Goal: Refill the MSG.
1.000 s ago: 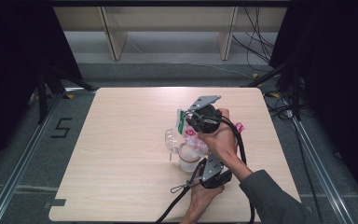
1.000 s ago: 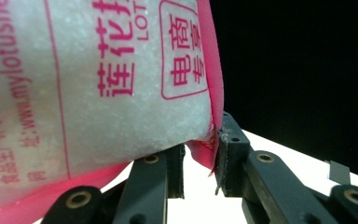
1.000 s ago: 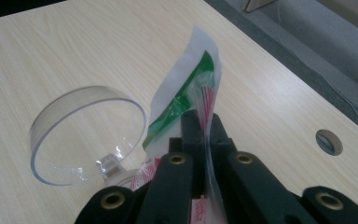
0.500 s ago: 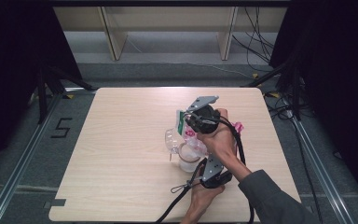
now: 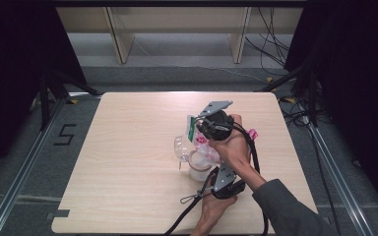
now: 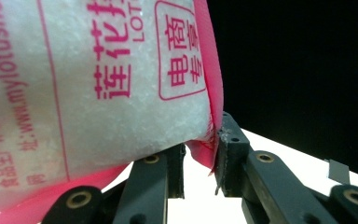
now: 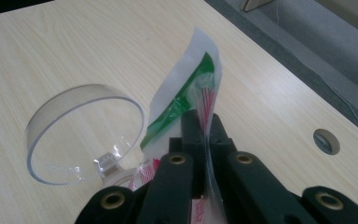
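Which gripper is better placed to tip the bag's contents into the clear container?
Left. Its fingers pinch the bottom corner of the pink-edged plastic bag of white granules, so raising it tilts the bag, while the right gripper clamps the top edge.

Table (image 5: 128,162): carries everything, all of it grouped right of the table's middle.
Bag (image 6: 88,79): held up off the table between the two grippers, above the cup and beside the lid.
Left gripper (image 5: 225,183): near the table's front edge, below the bag, its jaws on the bag's lower corner.
Right gripper (image 5: 215,124): behind the left gripper, farther from the person, its jaws clamped on the bag's top edge.
Cup (image 5: 199,167): stands on the table under the bag, between the two grippers.
Lid (image 7: 86,133): lies on the table left of the cup, just beside the bag.
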`<state>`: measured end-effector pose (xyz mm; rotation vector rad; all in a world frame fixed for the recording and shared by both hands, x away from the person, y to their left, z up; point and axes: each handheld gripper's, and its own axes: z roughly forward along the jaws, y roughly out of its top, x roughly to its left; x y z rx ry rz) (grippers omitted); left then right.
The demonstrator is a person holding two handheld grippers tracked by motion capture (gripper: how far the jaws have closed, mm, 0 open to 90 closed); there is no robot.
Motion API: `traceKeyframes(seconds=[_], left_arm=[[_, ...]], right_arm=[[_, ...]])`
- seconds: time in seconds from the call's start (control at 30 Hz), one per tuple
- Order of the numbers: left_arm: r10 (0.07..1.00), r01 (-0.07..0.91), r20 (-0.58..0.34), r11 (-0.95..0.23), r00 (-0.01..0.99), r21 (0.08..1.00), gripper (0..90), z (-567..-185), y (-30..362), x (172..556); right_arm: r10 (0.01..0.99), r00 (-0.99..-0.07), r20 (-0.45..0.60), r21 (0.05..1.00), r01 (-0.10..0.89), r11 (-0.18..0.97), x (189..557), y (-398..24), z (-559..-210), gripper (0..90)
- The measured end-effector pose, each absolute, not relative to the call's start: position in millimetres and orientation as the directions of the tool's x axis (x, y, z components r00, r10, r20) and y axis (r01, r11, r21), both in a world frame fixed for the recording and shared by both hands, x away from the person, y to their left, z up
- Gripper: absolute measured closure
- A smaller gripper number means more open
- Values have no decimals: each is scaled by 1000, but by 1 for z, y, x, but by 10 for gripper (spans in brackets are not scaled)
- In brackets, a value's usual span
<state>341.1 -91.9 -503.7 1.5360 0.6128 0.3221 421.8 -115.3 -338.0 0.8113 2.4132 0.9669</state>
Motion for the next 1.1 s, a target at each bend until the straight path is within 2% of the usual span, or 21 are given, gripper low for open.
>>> traceKeyframes(seconds=[0.73, 0.83, 0.9, 1.1], left_arm=[[569, 172, -172, 54, 804, 984, 755, -500, -91, 344], [565, 173, -175, 57, 806, 983, 756, -499, -91, 345], [564, 172, -175, 59, 807, 983, 757, -499, -91, 345], [566, 171, -172, 57, 806, 984, 758, -499, -91, 346]], right_arm=[[640, -737, -220, 700, 338, 629, 422, -106, -334, 900], [638, -743, -199, 707, 342, 619, 420, -105, -334, 900], [613, -758, -224, 695, 317, 646, 422, -104, -334, 900], [632, -748, -201, 702, 341, 626, 420, -102, -335, 900]])
